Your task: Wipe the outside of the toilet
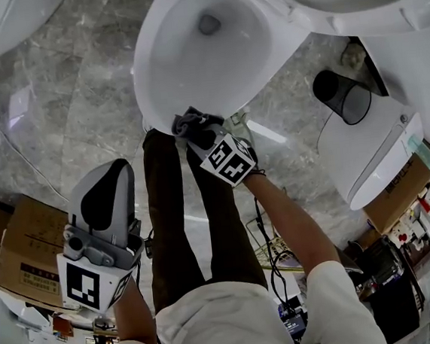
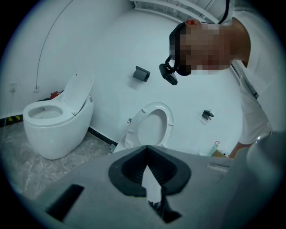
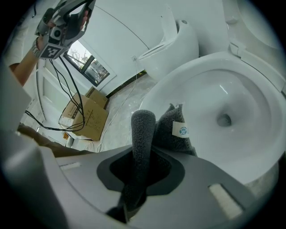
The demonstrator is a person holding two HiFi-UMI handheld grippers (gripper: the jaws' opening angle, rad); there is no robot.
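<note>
The toilet [image 1: 143,83] [image 3: 196,71] stands with its seat raised and its bowl open. The right gripper [image 1: 196,134] [image 3: 144,153] is positioned at the front rim of the toilet. Its jaws are closed on a dark grey cloth [image 1: 190,122] [image 3: 173,129]. One rolled fold of the cloth projects straight out from between the jaws. A second fold, carrying a small white label [image 3: 180,129], lies against the rim of the toilet.

The left gripper [image 1: 114,174] [image 2: 146,149] is held up and well clear of the toilet, on the person's left. Its jaws meet at the tips with nothing between them.

A cardboard box [image 1: 23,240] [image 3: 86,117] sits on the marble floor [image 1: 63,91], well apart from the toilet.
</note>
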